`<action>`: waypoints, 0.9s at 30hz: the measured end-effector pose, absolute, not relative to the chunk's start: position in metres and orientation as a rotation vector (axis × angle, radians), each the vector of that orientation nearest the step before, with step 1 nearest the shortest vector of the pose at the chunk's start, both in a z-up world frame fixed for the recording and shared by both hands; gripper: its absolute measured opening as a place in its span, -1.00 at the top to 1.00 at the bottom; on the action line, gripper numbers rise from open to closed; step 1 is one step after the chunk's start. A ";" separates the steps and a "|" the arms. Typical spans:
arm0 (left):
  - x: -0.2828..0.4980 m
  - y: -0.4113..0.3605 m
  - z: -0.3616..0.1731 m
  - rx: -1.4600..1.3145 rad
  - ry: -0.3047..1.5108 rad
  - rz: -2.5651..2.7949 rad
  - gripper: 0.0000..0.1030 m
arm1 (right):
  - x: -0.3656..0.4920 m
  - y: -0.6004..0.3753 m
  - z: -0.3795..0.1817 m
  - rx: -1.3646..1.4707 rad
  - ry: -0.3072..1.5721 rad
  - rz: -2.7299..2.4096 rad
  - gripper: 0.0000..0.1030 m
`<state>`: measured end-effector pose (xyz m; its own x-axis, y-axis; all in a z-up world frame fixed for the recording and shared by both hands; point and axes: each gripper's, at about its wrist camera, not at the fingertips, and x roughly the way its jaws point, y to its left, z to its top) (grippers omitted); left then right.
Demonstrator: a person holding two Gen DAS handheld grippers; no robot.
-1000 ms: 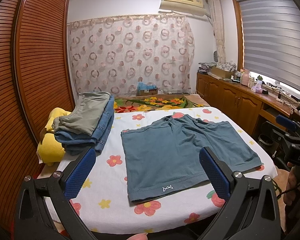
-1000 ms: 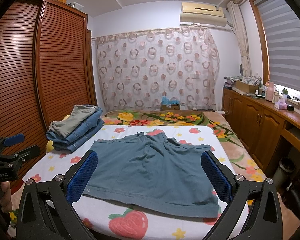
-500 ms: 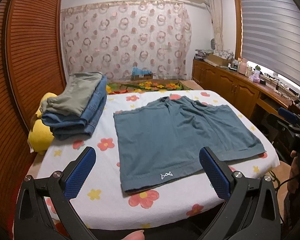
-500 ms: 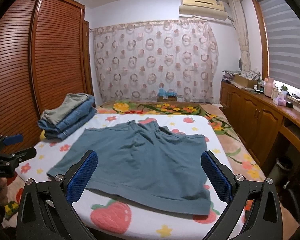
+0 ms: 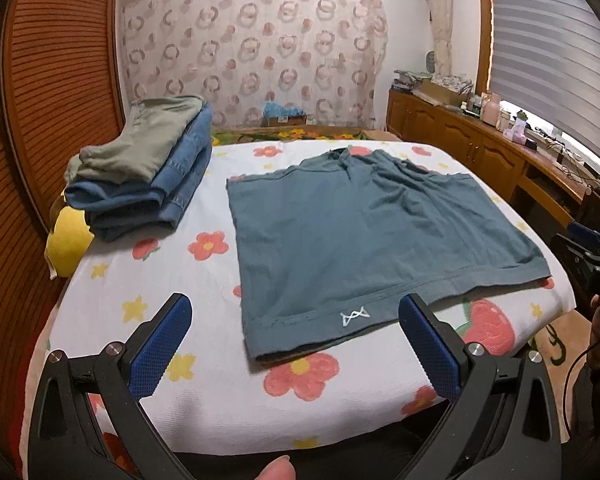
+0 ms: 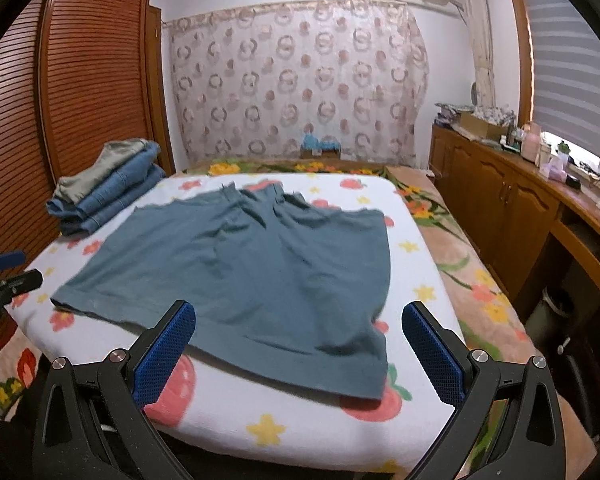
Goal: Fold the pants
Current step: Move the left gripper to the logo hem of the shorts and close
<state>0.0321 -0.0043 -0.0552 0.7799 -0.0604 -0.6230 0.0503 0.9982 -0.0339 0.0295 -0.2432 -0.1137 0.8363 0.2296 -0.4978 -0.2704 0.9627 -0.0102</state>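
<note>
A pair of teal shorts (image 5: 364,240) lies spread flat on the flower-print bed cover (image 5: 204,376), with a small white logo near its front hem. In the right wrist view the same shorts (image 6: 252,264) stretch across the cover (image 6: 312,432). My left gripper (image 5: 296,312) hovers open just above the hem's near left corner, nothing between its blue pads. My right gripper (image 6: 298,316) is open too, above the near right part of the hem. Each gripper shows at the edge of the other's view: the right gripper (image 5: 592,256) and the left gripper (image 6: 4,276).
A stack of folded jeans and grey-green pants (image 5: 140,172) sits at the bed's far left, above a yellow cushion (image 5: 66,242). A slatted wooden wardrobe (image 6: 80,80) lines the left wall. Wooden cabinets (image 6: 512,208) with clutter run along the right, under a window blind.
Both grippers have moved forward and tilted down toward the shorts' front hem. Both stay open. The shorts have not moved.
</note>
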 end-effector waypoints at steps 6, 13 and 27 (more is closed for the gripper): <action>0.036 0.000 -0.067 -0.016 0.705 -0.057 -1.00 | 0.033 -0.241 -0.109 -0.084 0.551 0.268 -1.00; 0.040 0.009 -0.082 -0.023 0.741 -0.040 -1.00 | 0.035 -0.242 -0.110 -0.080 0.562 0.274 -1.00; 0.046 0.026 -0.096 -0.070 0.764 -0.051 -0.78 | 0.035 -0.248 -0.110 -0.071 0.561 0.286 -1.00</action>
<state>0.0458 0.0264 -0.0961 0.7209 -0.0716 -0.6893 0.0210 0.9964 -0.0816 0.0346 -0.2478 -0.1104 0.8082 0.2480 -0.5342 -0.2863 0.9581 0.0116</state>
